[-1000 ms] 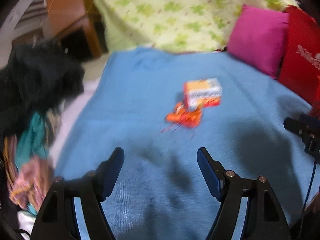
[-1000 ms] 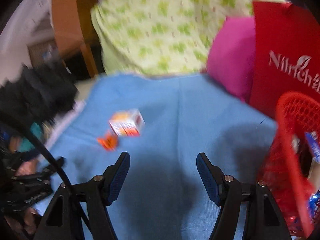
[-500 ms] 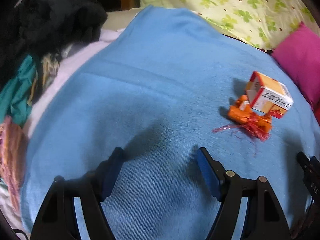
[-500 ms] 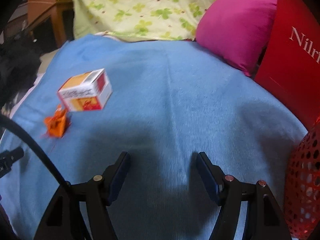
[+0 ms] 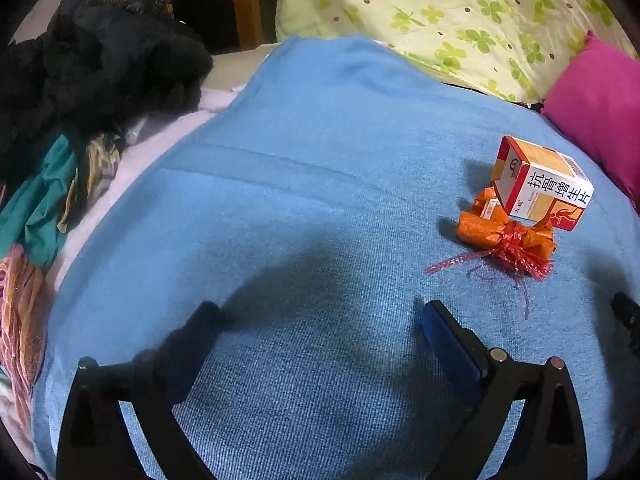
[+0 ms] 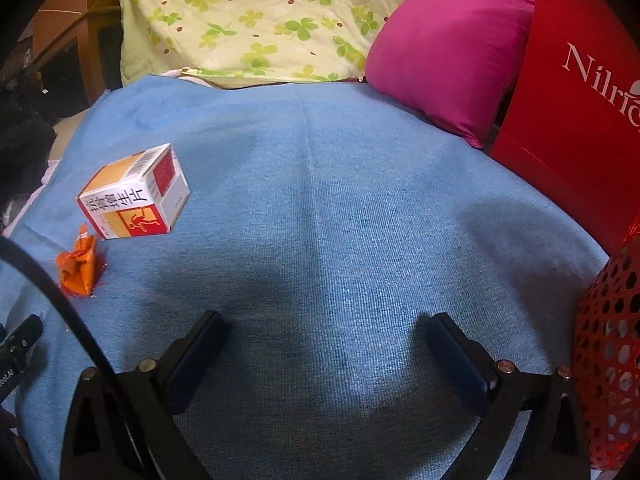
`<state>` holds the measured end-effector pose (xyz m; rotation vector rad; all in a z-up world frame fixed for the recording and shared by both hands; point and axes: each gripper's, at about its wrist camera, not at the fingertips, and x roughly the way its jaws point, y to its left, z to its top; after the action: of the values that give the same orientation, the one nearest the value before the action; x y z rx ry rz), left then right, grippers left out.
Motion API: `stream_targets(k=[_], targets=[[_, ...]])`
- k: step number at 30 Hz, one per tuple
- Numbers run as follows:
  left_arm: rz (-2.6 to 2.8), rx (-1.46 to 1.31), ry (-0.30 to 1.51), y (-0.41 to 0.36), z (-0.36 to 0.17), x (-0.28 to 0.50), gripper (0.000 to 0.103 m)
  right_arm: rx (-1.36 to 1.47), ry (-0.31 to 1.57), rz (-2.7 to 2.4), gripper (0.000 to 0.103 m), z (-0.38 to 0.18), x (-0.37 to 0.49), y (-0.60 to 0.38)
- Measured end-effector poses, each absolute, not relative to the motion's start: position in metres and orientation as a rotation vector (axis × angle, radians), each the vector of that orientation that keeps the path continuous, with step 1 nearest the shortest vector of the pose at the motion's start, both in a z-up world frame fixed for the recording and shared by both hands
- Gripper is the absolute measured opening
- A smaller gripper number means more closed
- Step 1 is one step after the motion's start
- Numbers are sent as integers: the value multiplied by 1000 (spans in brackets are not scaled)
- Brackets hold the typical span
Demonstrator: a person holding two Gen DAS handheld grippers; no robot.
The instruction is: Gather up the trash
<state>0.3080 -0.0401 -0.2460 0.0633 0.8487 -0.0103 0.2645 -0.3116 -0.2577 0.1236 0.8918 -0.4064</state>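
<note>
Blue blanket (image 5: 320,160) on bed carrying trash: medicine box (image 5: 540,184) leaning on orange wrapper (image 5: 504,236), touching, lying right of left hand-held gripper (image 5: 320,332), left of right hand-held gripper (image 6: 324,340); both hovering over bare blanket, jaws just been opening, standing wide apart, nothing between them; red mesh basket (image 6: 608,344) sitting at right edge, likely drop spot; advising left taking wrapper by body not ribbon, box gripped across short sides, pads squared

I saw a blue blanket (image 6: 340,184), a pink pillow (image 6: 444,60), a clover-print quilt (image 6: 256,16) and dark clothes (image 5: 92,64) beside the blanket.
</note>
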Motion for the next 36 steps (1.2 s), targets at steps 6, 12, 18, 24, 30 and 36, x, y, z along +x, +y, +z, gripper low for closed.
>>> stream_targets(k=[6,12,18,24,30,36], targets=[[-6,61,852,-39,-247,311,102,128,895,-404,103,-258,264,-311],[-5,60,853,-38,-248,312,102,127,895,-404,103,-258,265,-312],[-4,62,853,-38,-248,312,103,127,895,-404,103,-258,265,-312],[1,65,855,-37,-248,313,103,127,895,-404,103,-258,264,-312],[7,69,854,-39,-248,312,103,127,895,-404,103,-258,264,-312],[8,68,854,-39,-248,312,103,127,895,-403,103,-258,264,-312]])
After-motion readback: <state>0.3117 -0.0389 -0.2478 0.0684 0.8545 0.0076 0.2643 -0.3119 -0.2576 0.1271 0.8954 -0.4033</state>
